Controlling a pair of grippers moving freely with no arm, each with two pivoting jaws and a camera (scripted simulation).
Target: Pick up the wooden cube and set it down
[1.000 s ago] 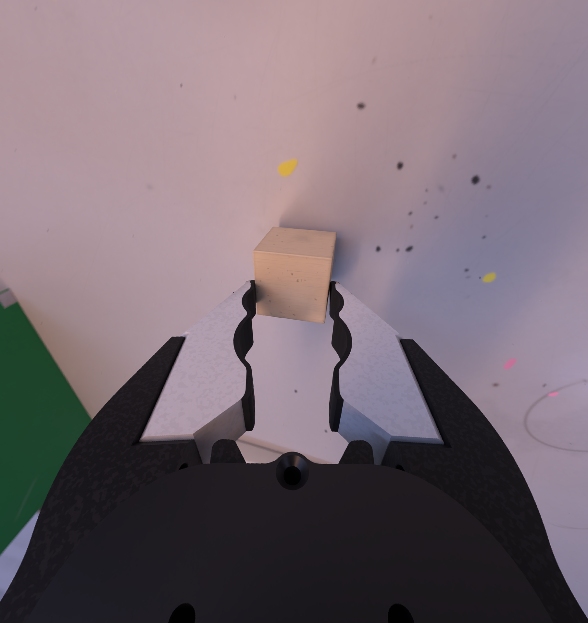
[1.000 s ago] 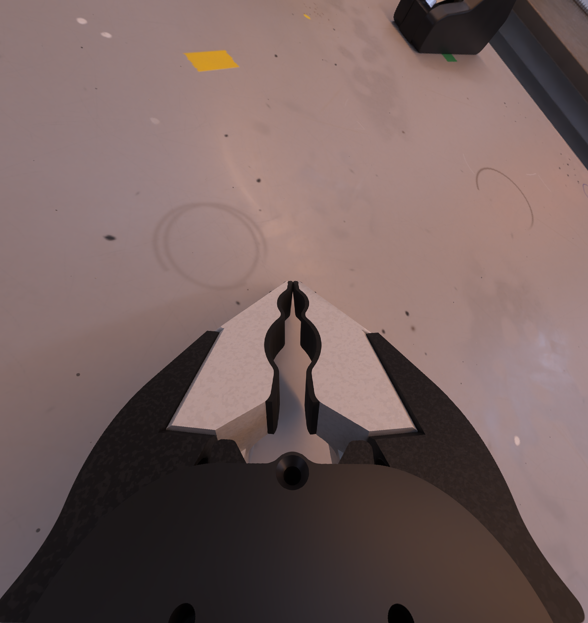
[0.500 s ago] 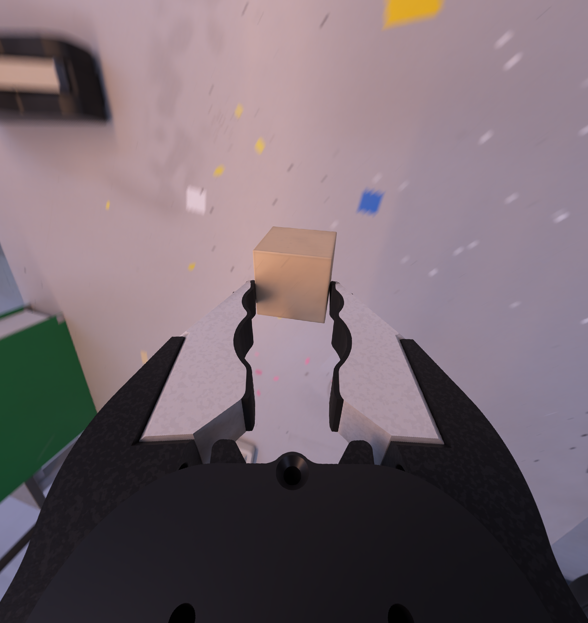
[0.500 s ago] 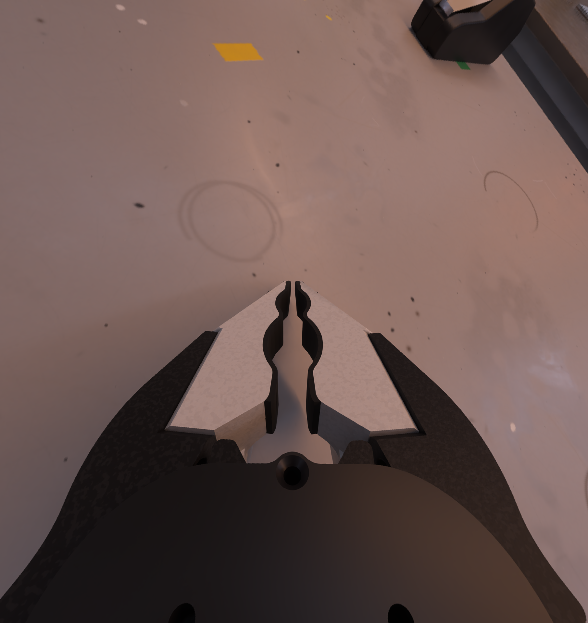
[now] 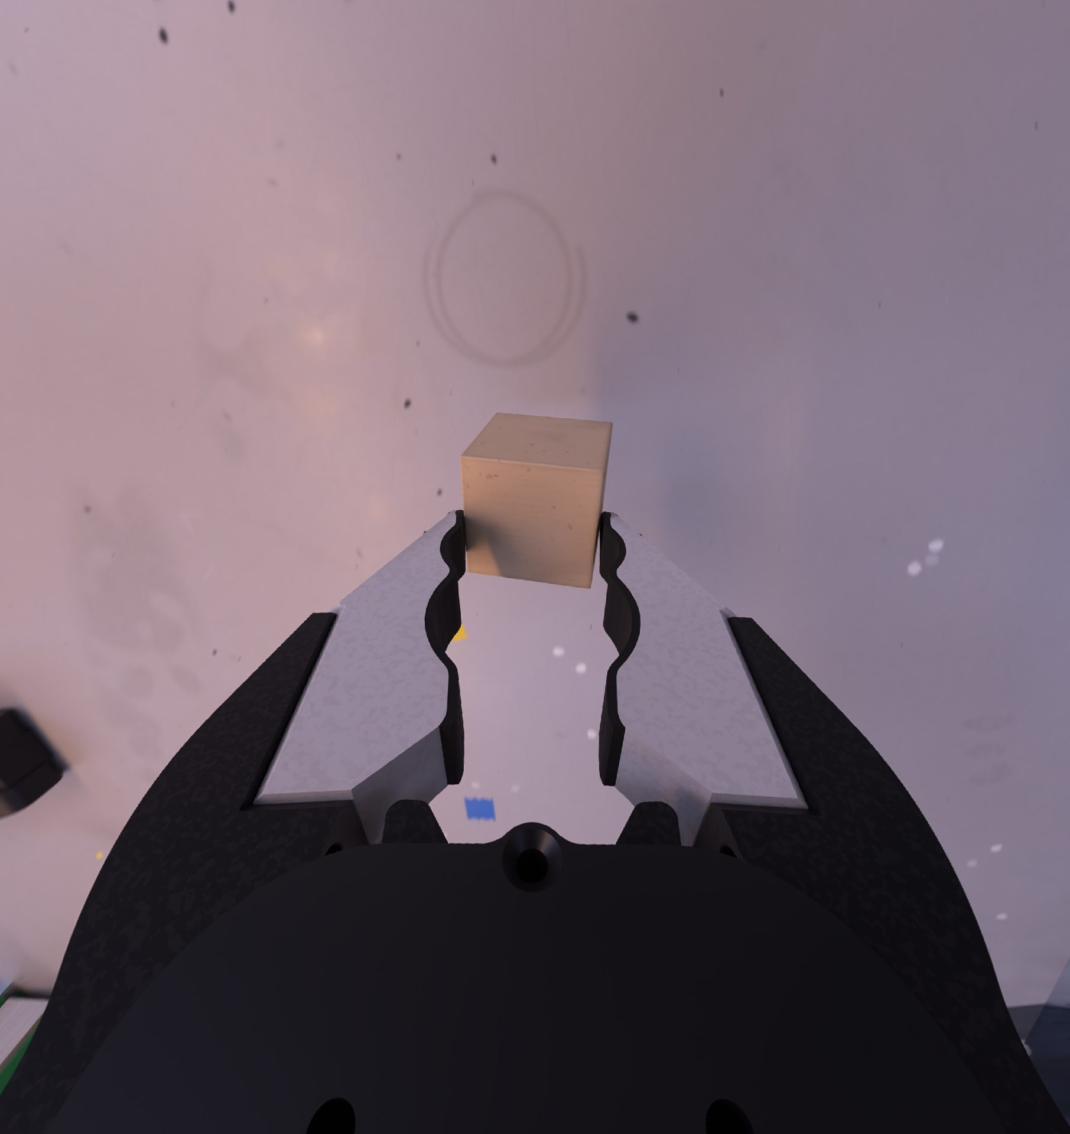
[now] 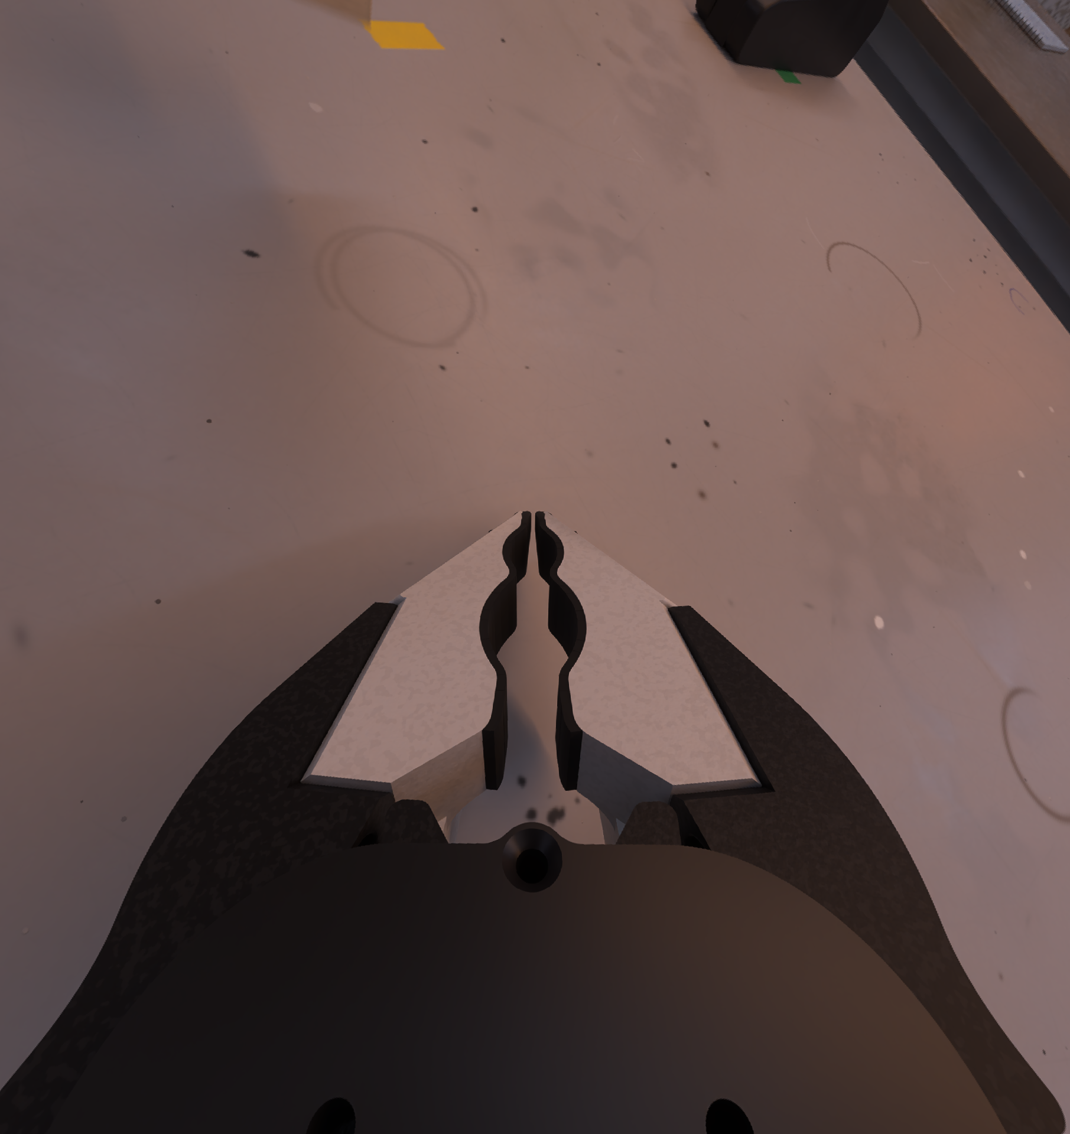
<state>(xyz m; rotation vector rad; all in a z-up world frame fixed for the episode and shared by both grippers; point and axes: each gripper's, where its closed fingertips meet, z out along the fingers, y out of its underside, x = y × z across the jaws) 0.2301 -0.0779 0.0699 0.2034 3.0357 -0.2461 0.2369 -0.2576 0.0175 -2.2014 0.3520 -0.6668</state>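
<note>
Speckled pale tabletop (image 5: 827, 307) fills both views, marked with faint rings and small paint flecks. At the far left edge of the left wrist view sits a dark object (image 5: 4, 773), partly cut off. Over the table the left gripper (image 5: 531, 540) points forward and downward, its jaws pinching the wooden cube (image 5: 532, 509) at their very tips, so most of the cube juts out past them. Rightward, the right gripper (image 6: 531, 518) hangs above bare table with its jaws pressed nearly together, holding nothing; a black object (image 6: 790, 37) lies far ahead to its right.
</note>
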